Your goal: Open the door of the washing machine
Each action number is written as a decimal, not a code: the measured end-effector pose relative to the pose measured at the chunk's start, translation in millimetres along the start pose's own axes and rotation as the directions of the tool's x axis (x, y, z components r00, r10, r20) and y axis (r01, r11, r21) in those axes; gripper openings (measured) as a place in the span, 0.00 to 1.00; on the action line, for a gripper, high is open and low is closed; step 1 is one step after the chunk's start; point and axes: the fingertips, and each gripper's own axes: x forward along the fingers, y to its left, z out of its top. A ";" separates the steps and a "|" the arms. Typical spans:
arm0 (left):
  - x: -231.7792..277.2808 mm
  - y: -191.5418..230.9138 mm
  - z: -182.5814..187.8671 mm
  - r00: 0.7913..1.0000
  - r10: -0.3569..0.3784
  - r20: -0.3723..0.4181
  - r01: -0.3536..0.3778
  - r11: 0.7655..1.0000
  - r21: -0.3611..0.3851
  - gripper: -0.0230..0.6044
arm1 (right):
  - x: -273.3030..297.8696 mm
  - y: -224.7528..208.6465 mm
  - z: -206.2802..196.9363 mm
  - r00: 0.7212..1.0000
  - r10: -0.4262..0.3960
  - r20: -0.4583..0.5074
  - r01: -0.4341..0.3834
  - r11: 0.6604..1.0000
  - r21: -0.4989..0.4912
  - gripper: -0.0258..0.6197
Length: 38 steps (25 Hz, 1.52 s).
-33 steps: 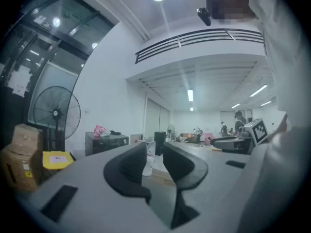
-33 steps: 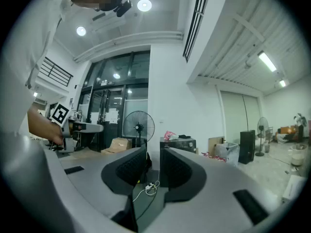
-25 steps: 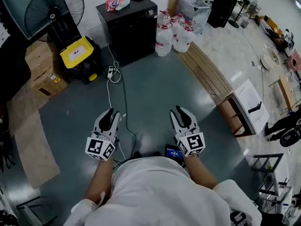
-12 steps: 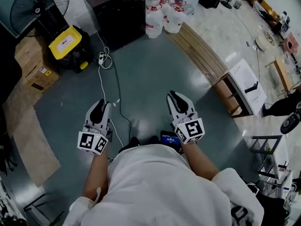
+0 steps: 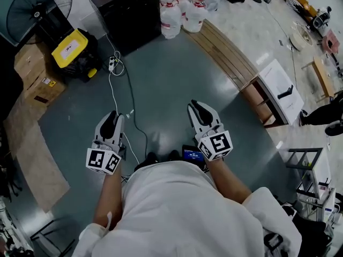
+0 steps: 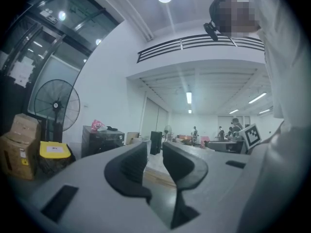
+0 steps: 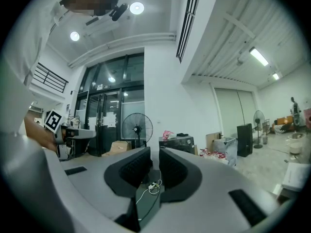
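Note:
The washing machine [image 5: 131,9] is a black box standing against the far wall, with a pink packet on top of it; its door looks shut. It also shows small and distant in the left gripper view [image 6: 102,140] and the right gripper view [image 7: 177,144]. Both grippers are held low in front of the person's body, far from the machine, over the grey floor. The left gripper [image 5: 111,115] has its jaws together with nothing between them, as also seen in its own view [image 6: 154,152]. The right gripper [image 5: 196,107] is likewise shut and empty [image 7: 154,159].
A white power strip and cable [image 5: 113,64] trail across the floor between me and the machine. Left of it are a yellow-lidded black case [image 5: 69,44], cardboard boxes [image 5: 32,71] and a standing fan [image 5: 32,4]. Water jugs [image 5: 177,12] and a long wooden bench [image 5: 236,63] lie to the right.
The washing machine and the things around it have slid toward the top of the head view. The left gripper's fingers, slightly apart a second ago, now lie together. Both grippers stay in front of the body.

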 end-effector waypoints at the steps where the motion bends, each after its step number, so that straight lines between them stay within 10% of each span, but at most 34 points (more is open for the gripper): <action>1: 2.0 -2.8 -0.8 1.000 -0.002 0.000 0.002 1.000 0.002 0.20 | -2.0 -2.8 -0.9 1.000 0.001 0.000 -0.001 1.000 0.003 0.16; 18: 26.4 -7.4 -26.6 0.999 0.026 -0.044 -0.028 0.999 -0.040 0.20 | -0.3 -38.9 -25.8 0.999 0.012 -0.030 -0.011 0.999 0.036 0.16; 38: 193.8 166.3 7.2 0.999 -0.010 0.031 0.014 0.992 -0.126 0.20 | 219.5 -91.1 9.1 0.997 0.036 -0.073 -0.040 0.997 -0.059 0.16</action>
